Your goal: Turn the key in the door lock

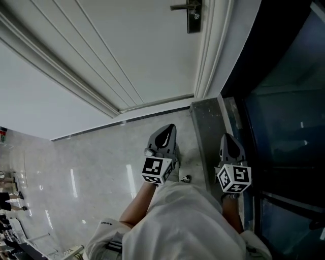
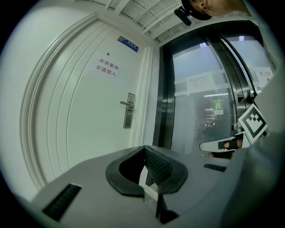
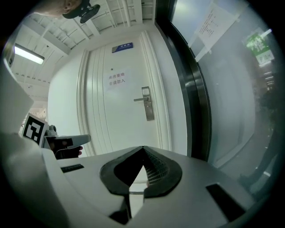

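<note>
Lock plate [image 1: 193, 16] sits near R edge of white door [image 1: 127, 51], w/ lever handle [image 1: 180, 7] sticking out to the L. Key: too small to make out in any view.

L gripper [image 2: 144, 149]: jaws pressed together at the tips, nothing btwn them. R gripper [image 3: 143, 149]: same, closed tip to tip, empty. Both point toward the door, side by side, well short of the lock. R one is nearer the glass wall [image 1: 284, 101].

In head view, L gripper hangs over pale marble floor [image 1: 91, 167]. R one is over the edge of dark stone sill [image 1: 205, 127], which runs along the glass. Each has a marker cube [image 1: 156, 170] at its back end. Bare forearm [image 1: 136, 208] shows behind the L one. Person's white top [image 1: 177, 228] fills the bottom of that view.

Door also carries a paper sign [image 2: 107, 68] w/ print, above the lock plate and to its L, plus a small blue plaque [image 2: 128, 43] higher up. Dark frame [image 2: 164, 93] stands btwn door trim and glass. In each gripper view the other gripper shows at the side, apart from it.
</note>
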The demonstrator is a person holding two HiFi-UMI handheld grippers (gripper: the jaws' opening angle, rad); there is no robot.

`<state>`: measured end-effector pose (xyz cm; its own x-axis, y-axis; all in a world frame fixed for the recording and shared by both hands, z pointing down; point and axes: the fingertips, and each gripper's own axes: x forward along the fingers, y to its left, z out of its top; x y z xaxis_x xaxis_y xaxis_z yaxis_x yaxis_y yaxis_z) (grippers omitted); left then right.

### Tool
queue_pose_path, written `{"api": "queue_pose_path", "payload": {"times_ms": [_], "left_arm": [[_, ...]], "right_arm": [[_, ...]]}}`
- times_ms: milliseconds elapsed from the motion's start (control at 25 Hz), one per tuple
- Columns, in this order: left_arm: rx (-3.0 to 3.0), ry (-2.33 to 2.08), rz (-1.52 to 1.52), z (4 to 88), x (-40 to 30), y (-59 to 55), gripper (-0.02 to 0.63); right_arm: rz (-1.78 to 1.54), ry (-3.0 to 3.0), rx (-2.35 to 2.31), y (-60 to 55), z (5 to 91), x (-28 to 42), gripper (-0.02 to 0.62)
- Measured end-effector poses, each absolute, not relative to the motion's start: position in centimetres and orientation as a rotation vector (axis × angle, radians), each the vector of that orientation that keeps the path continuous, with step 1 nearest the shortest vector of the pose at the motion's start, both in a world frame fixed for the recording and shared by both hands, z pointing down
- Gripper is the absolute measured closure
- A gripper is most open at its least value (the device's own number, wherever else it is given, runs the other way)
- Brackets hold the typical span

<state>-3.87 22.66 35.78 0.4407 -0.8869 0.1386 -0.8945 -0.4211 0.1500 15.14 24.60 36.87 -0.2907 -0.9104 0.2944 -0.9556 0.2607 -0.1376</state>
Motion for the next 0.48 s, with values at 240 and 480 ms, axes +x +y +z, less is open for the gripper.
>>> {"api": "queue_pose_path", "payload": {"times_ms": [240, 480], "left_arm": [[2.487, -1.516, 0.03, 35.2, -6.0, 12.8, 0.598], [2.508, -1.465, 0.045, 36.7, -6.5, 3.6, 0.598]], "right_arm": [[0.41, -2.337, 1.76, 14.6, 35.8, 12.2, 0.594], [0.418, -2.299, 1.755, 6.9, 37.5, 10.6, 0.594]]}}
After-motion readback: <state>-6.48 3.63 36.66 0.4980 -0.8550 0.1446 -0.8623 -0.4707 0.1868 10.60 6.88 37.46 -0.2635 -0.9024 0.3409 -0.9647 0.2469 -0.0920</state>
